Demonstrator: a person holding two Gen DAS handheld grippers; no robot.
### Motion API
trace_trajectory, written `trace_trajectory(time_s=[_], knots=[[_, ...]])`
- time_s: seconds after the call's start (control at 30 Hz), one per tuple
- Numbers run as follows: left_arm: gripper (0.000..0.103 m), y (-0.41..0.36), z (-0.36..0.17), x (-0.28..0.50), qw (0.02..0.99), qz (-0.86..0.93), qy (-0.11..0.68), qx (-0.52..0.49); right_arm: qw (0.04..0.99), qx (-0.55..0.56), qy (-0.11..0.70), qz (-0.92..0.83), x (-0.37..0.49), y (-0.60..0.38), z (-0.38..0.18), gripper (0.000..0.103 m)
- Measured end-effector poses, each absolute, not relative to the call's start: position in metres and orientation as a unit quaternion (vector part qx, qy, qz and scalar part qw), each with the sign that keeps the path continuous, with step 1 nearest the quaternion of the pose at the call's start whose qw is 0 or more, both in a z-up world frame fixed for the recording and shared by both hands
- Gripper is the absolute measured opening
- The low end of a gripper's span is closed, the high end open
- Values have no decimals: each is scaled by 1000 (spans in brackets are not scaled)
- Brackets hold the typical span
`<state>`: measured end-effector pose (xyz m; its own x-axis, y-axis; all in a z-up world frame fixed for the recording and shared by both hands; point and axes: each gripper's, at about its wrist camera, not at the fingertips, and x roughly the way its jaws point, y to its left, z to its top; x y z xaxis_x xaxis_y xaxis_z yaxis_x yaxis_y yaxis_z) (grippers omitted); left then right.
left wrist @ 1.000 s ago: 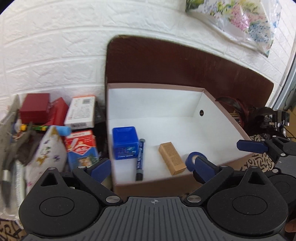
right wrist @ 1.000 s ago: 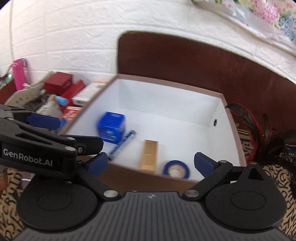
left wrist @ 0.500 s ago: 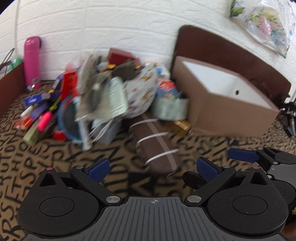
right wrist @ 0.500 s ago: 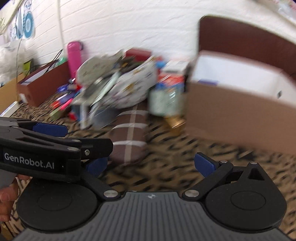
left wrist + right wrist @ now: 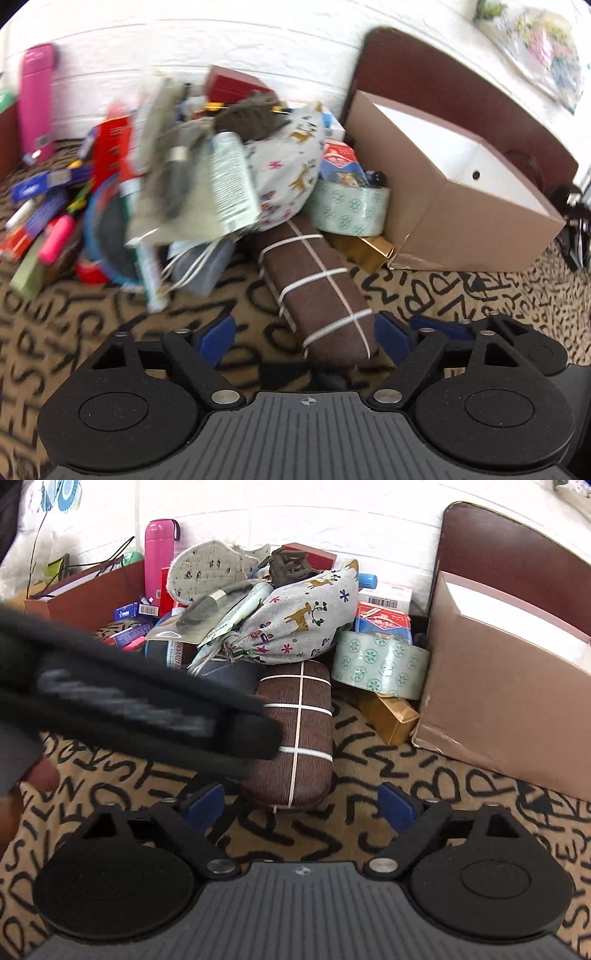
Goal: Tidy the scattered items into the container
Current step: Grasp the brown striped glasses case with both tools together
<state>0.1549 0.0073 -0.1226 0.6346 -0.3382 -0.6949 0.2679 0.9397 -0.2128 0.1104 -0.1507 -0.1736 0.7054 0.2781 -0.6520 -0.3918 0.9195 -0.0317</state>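
Note:
A brown case with white stripes [image 5: 317, 284] [image 5: 295, 731] lies on the patterned cloth in front of a pile of scattered items. My left gripper [image 5: 304, 334] is open, its near end of the case between the blue pads. My right gripper [image 5: 297, 805] is open just before the same case. The brown cardboard box [image 5: 461, 206] [image 5: 506, 686] with a white inside stands to the right. The left gripper's body [image 5: 140, 709] crosses the right wrist view at the left.
The pile holds a printed cloth pouch [image 5: 299, 620], a green patterned tape roll [image 5: 380, 664], a gold box [image 5: 391, 712], a pink bottle [image 5: 159, 557], markers [image 5: 55, 236] and small cartons. A brown tray [image 5: 88, 594] stands at the far left. A white brick wall is behind.
Both grippers swung left, away from over the box, and came down low toward the brown striped case. Both stayed open and empty.

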Motion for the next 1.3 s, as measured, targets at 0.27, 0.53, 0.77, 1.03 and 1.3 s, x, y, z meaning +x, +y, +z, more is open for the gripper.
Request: trace_trajectory(time_s=[0.27,0.53,0.77,1.03,1.3], knots=[[80,0,-135,189,888,-183,420,-44,912,-63,357,191,136,-145,-182,78],[68,-3,-144,202,870,-209,441,-73,906,-54,365,207,132,-152,-183,66],[63,-2,-146,148,863,-231,441,-89,902,-51,369,219,79,-177,-184,66],[80,-13,-143,105,869,-218,436,-88,898,-33,375,228,25,-203,-180,68],[88,-26,-147,133,858,-208,464,-70,901,-14,373,222,47,-198,-177,69]])
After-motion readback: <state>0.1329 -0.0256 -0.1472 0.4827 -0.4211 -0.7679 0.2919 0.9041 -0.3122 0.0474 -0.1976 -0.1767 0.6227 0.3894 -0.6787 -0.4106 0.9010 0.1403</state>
